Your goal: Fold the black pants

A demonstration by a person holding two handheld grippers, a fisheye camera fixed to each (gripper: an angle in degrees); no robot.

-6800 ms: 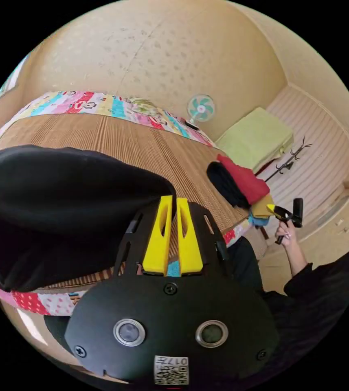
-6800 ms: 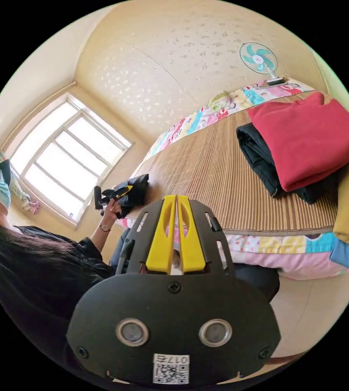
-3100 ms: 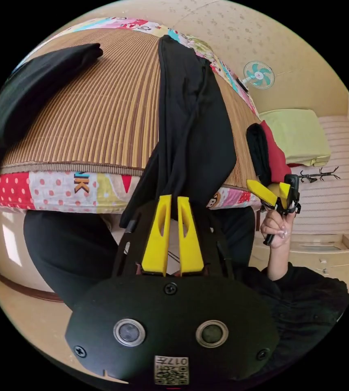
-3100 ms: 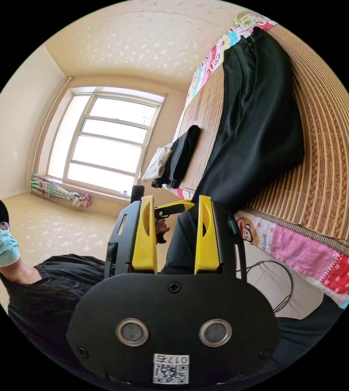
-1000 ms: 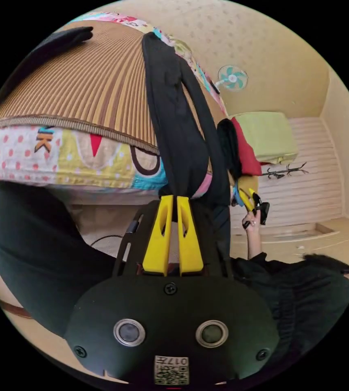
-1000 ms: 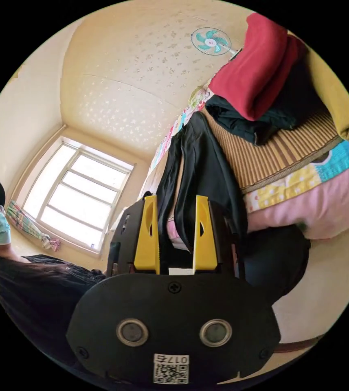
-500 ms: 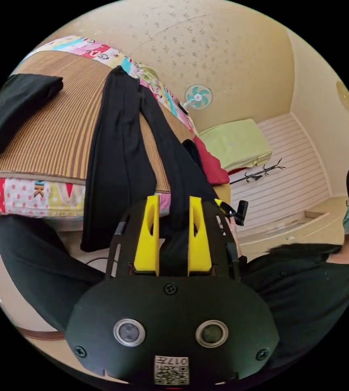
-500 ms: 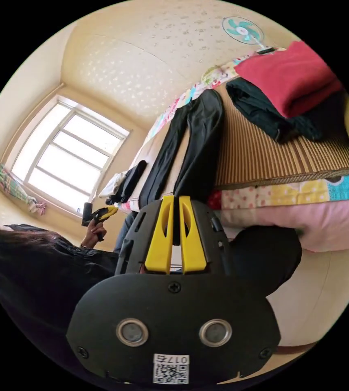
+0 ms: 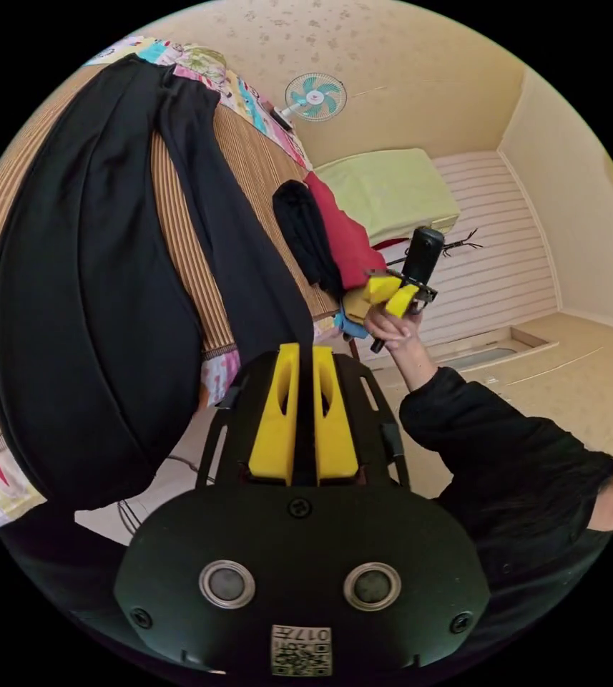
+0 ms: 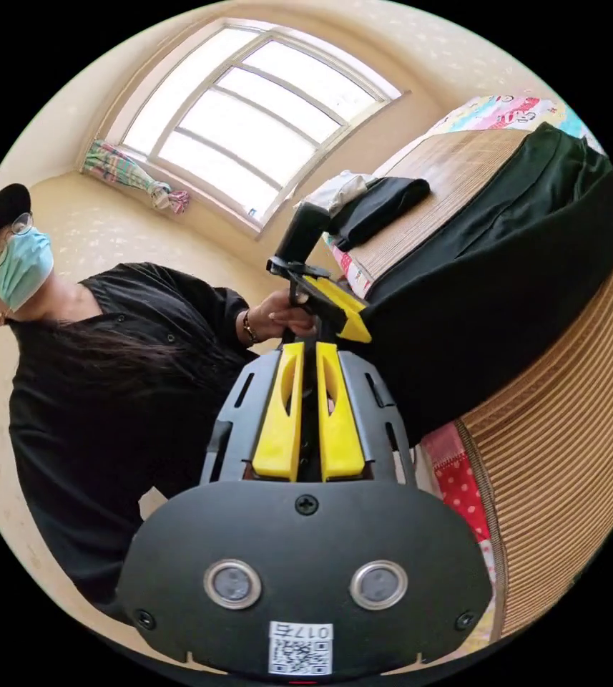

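The black pants (image 9: 91, 286) lie spread on the bed's striped mat (image 9: 174, 215), with one wide part hanging over the bed edge. A narrow leg runs down into my left gripper (image 9: 305, 352), which is shut on it. In the right gripper view the left gripper (image 10: 352, 322) bites the edge of the pants (image 10: 506, 265), held by a hand. My right gripper (image 10: 309, 349) has its jaws together with a thin dark gap. In the left gripper view the right gripper (image 9: 390, 293) is held up off the bed's corner, and no cloth shows in it.
A folded stack with a red garment (image 9: 345, 240) sits on the far part of the mat. A small fan (image 9: 315, 94) stands behind it. Another dark garment (image 10: 381, 200) lies near the window (image 10: 249, 122). The person (image 10: 127, 372) stands close to the bed edge.
My left gripper, open around the pants half a second ago, has closed on a leg. My right gripper, then shut on the hanging pants, has come away from them. Both cameras have swung.
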